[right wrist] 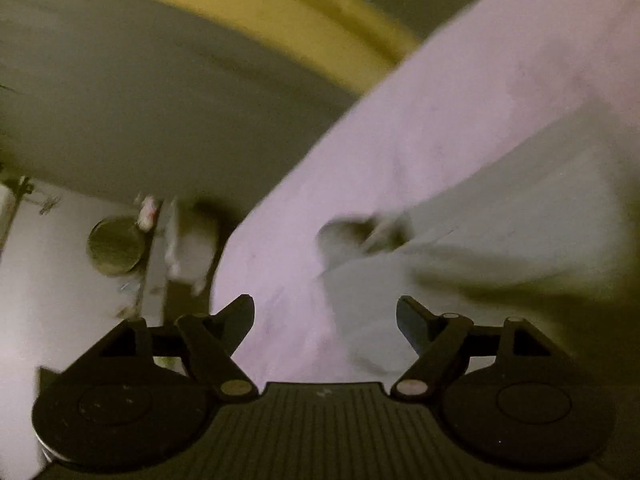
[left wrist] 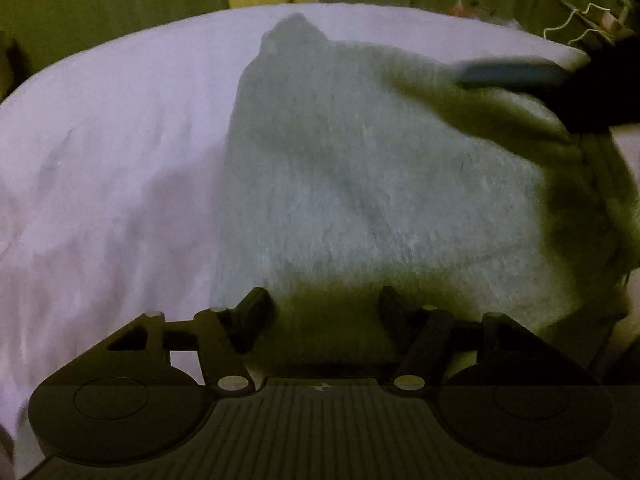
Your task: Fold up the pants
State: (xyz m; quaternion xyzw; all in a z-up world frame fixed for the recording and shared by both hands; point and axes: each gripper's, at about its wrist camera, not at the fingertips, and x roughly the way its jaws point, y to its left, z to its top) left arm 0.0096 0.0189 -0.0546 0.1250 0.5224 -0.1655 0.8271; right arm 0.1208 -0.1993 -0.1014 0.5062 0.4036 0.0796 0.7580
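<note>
1. Plainly, the pants (left wrist: 360, 168) lie spread on the bed (left wrist: 112, 152), grey-green on its pale sheet, and the left gripper (left wrist: 324, 304) hovers at their near edge with jaws open, holding nothing.
2. The right gripper (right wrist: 326, 312) is open too, tilted over the cloth edge — a bite taken at this angle could catch the sheet along with the pants.
3. Both views are blurred, so a grab now may take one layer only and leave the fold crooked.
4. The left view shows the garment's whole outline and the right gripper (left wrist: 552, 80) above its far side; the right view shows only a corner, plus clutter and a round tin (right wrist: 116, 246) beside the bed.
</note>
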